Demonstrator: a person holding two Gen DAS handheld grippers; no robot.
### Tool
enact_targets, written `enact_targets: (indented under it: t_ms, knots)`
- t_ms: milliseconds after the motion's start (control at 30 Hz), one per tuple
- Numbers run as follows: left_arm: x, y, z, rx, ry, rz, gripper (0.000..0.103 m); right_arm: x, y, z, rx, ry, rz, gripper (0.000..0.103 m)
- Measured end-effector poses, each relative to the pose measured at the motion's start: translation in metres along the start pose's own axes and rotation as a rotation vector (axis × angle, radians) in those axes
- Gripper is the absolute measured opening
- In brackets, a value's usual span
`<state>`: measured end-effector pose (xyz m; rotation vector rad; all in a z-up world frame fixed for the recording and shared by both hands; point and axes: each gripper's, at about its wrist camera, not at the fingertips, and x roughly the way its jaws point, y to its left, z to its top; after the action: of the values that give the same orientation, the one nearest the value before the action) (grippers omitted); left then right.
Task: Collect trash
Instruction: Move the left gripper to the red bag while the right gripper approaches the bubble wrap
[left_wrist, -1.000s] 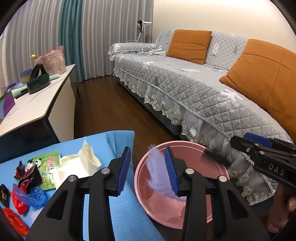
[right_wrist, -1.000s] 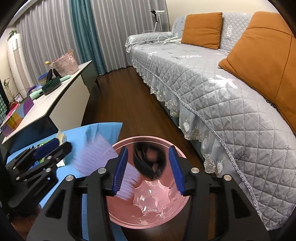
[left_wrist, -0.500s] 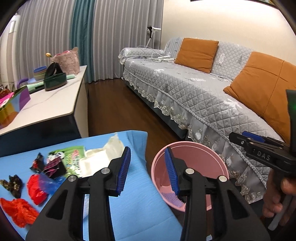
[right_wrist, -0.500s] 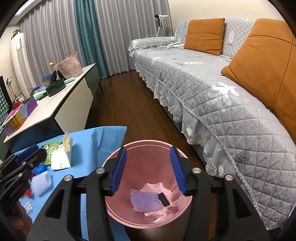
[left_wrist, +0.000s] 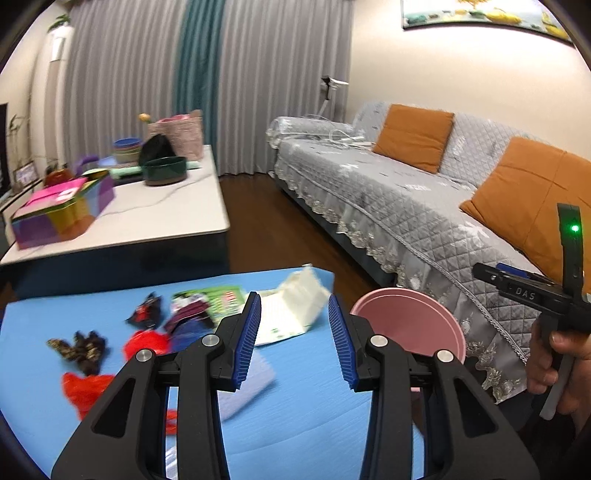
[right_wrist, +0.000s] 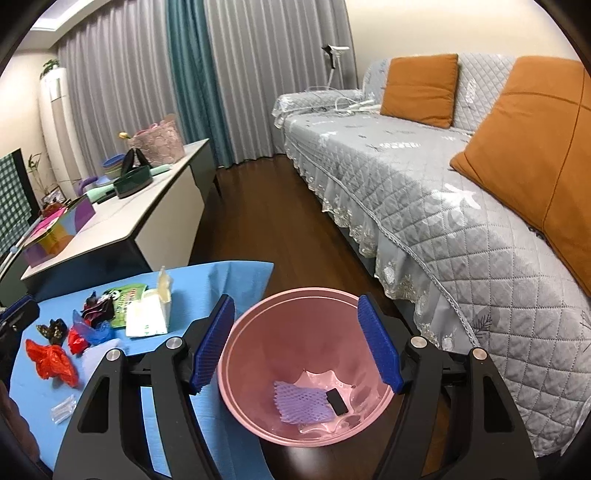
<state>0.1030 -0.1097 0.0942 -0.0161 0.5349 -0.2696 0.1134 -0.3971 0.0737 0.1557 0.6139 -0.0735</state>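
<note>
The left gripper (left_wrist: 294, 338) stands wide open and holds nothing; it hovers above the blue-covered bench (left_wrist: 314, 417), aimed at the white paper carton (left_wrist: 291, 314) near the far edge. The right gripper (right_wrist: 295, 341) is likewise wide open and empty, positioned over the pink waste bin (right_wrist: 295, 369), which stands on the floor just beside the right edge of the bench. The bin already contains a purple foam net (right_wrist: 301, 402) and a small black block (right_wrist: 336, 401).

Remaining trash lies on the left half of the bench: a red plastic wrapper (right_wrist: 50, 356), a dark patterned wrapper (right_wrist: 51, 328), a blue film wrapper (right_wrist: 94, 332), a green printed packet (right_wrist: 127, 301), a clear plastic piece (right_wrist: 64, 406) near the front edge, and a pale foam sleeve (left_wrist: 242, 384) directly below the left gripper.

Handling assessment: all items appear light. The film wrappers are soft, thin and probably slippery; grip each at a bunched fold, not a flat edge. The carton is semi-stiff but crushable; close across its narrow upright flap or folded side. The foam sleeve should compress readily; grip it across its middle.
</note>
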Motion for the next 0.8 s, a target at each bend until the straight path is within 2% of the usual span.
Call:
enact_targets:
  t_ms: [67,133,233,433,500,567,733,800]
  knots:
    - [-0.013,0.021,-0.006,-0.013,-0.011,0.024,0.038,-0.005,0.008,-0.001,-0.017,-0.009,0.011,0.064]
    - [-0.022,0.039,-0.011,-0.014,-0.021,0.059,0.038,-0.009,0.015,-0.001,-0.028,-0.017,0.026,0.049]
    - [-0.034,0.076,-0.021,-0.051,-0.027,0.13,0.038,-0.013,0.032,-0.004,-0.047,-0.021,0.074,0.031]
    - [-0.041,0.135,-0.045,-0.19,-0.002,0.243,0.038,-0.012,0.077,-0.012,-0.106,-0.007,0.151,0.03]
    - [-0.036,0.144,-0.051,-0.213,0.023,0.245,0.045,-0.008,0.096,-0.015,-0.125,0.008,0.19,0.03]
    - [-0.033,0.148,-0.058,-0.205,0.035,0.26,0.061,-0.001,0.118,-0.021,-0.15,0.032,0.231,0.031]
    - [-0.026,0.157,-0.068,-0.208,0.064,0.288,0.063,0.024,0.158,-0.033,-0.189,0.095,0.3,0.035]
    - [-0.021,0.16,-0.073,-0.214,0.079,0.286,0.063,0.037,0.171,-0.038,-0.197,0.124,0.319,0.041]
